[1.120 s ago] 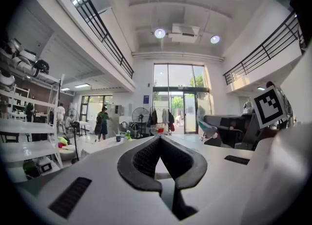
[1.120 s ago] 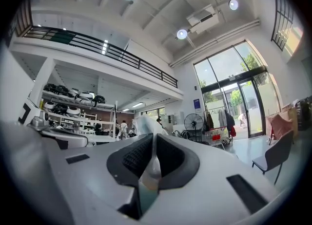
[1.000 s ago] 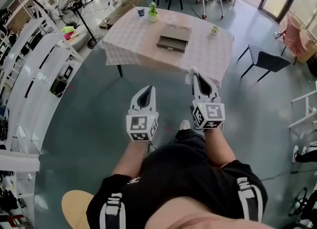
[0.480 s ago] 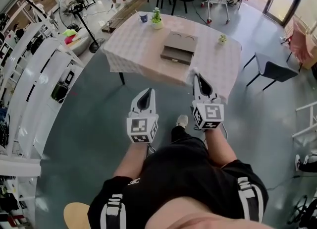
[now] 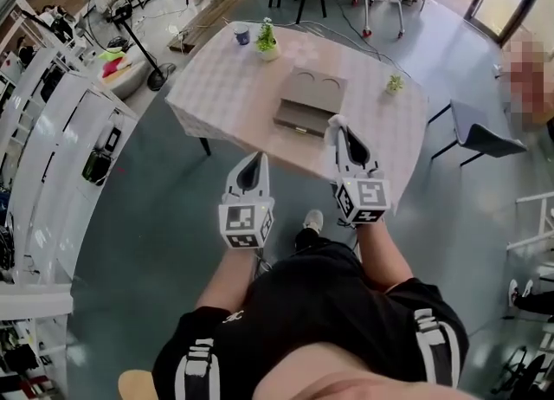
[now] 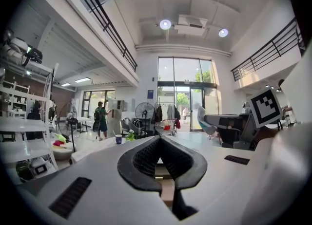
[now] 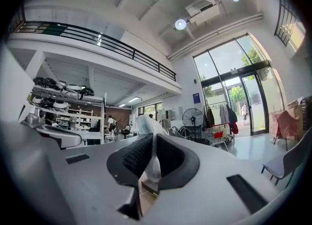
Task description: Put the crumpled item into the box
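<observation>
The crumpled item (image 7: 146, 125) is a white, wrinkled wad, soft-looking, and its top bulges up past the jaw tips in the right gripper view. In the head view it shows as a small white scrap at the tip of the right gripper (image 5: 340, 134), a little above centre frame.

That gripper reaches forward on a bare right forearm (image 5: 381, 260). Its nose lies across the near edge of the table (image 5: 225, 87), just right of the box (image 5: 307, 100). The box is flat and grey-brown, with two round hollows in its top, and it sits mid-table in the upper centre. The wad is not in it yet.

The left gripper (image 5: 253, 164) rides alongside on the left forearm (image 5: 227, 273). It points the same way but sits lower in the frame, over the grey floor (image 5: 164, 216) and short of the table.

Now the tongs. The right pair are at a narrow gap, with both dark ribbed pads pressed on the white wad between them. The left pair meet at the tips, closed with nothing between them.
</observation>
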`<state>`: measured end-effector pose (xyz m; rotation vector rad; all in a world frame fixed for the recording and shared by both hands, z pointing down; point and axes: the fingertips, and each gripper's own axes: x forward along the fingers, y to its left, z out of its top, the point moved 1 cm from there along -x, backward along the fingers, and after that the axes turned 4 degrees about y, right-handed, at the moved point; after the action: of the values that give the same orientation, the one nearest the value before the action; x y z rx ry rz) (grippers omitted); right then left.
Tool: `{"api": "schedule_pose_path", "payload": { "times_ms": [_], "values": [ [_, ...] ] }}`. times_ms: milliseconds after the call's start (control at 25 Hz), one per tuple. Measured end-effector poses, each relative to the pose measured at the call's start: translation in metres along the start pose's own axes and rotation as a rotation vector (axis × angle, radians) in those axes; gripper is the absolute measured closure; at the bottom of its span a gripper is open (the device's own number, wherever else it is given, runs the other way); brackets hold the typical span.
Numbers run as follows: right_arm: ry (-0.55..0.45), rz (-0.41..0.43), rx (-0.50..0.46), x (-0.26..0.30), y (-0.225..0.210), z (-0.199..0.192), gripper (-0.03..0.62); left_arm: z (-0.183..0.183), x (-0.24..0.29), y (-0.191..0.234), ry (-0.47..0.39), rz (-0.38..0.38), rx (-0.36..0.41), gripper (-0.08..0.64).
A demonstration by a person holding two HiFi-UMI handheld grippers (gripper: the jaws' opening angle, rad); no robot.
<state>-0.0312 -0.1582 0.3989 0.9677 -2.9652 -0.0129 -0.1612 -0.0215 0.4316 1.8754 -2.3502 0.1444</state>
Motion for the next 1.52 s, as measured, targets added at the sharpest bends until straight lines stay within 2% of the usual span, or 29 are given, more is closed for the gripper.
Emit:
{"api": "schedule_pose_path", "payload": {
  "times_ms": [440, 640, 840, 1080, 1520],
  "values": [
    [0.061, 0.008, 0.053, 0.138, -0.081, -0.016, 0.571, 0.025, 0.16, 0.024, 0.068, -0.018, 0.032, 0.569],
    [0.062, 0.008, 0.068, 0.175, -0.112, -0.012, 0.571, 0.043, 0.216, 0.026, 0.076, -0.023, 0.046, 0.568],
    [0.064, -0.016, 0.092, 0.184, -0.145, -0.015, 0.571, 0.05, 0.253, 0.017, 0.094, -0.032, 0.067, 0.568],
    [0.054, -0.084, 0.096, 0.173, -0.168, -0.019, 0.571, 0.055, 0.27, 0.012, 0.083, -0.065, 0.093, 0.569],
    [0.053, -0.25, 0.088, 0.159, -0.186, -0.028, 0.571, 0.059, 0.306, 0.001, 0.05, -0.224, 0.136, 0.569]
  ]
}}
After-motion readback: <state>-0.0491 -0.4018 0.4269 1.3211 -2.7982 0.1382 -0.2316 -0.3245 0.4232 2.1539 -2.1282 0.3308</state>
